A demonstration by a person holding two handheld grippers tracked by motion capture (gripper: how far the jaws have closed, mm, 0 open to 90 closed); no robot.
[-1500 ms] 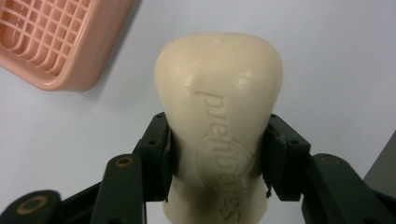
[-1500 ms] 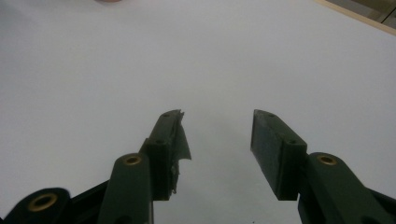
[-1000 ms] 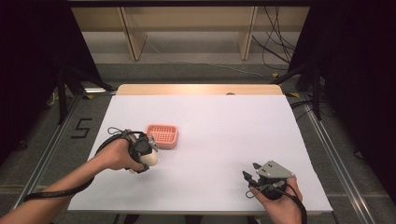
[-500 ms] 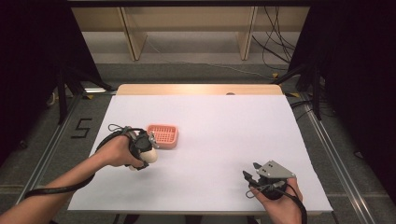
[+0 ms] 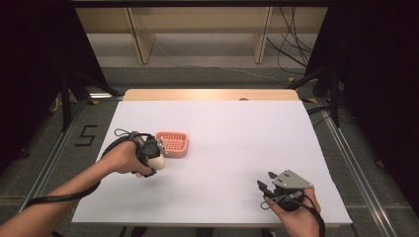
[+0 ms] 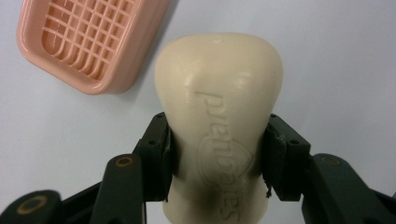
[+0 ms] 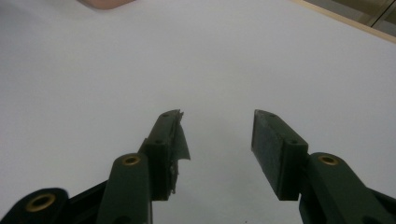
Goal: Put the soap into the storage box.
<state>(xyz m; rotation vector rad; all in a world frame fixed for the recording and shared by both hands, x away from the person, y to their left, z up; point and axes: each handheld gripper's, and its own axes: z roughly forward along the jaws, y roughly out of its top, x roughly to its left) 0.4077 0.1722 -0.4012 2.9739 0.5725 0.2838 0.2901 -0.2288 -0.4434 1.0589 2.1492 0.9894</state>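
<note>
A cream bar of soap [image 6: 218, 107] with embossed lettering is clamped between the jaws of my left gripper [image 6: 218, 158], which is shut on it above the white table. In the high view the left gripper [image 5: 154, 154] and the soap [image 5: 157, 161] hover at the near left corner of a pink slatted soap dish [image 5: 173, 142]. The same dish [image 6: 88, 42] lies at the upper left of the left gripper view, apart from the soap. My right gripper [image 5: 264, 183] rests near the table's front right, open, and its jaws [image 7: 217, 144] hold nothing.
The white table sheet [image 5: 237, 138] spreads wide between the two grippers. A wooden edge [image 5: 212, 95] runs along the far side. Beyond it stand shelf legs and cables on the floor.
The left gripper with the soap has shifted slightly right, toward the pink dish. The right gripper has stayed in place.
</note>
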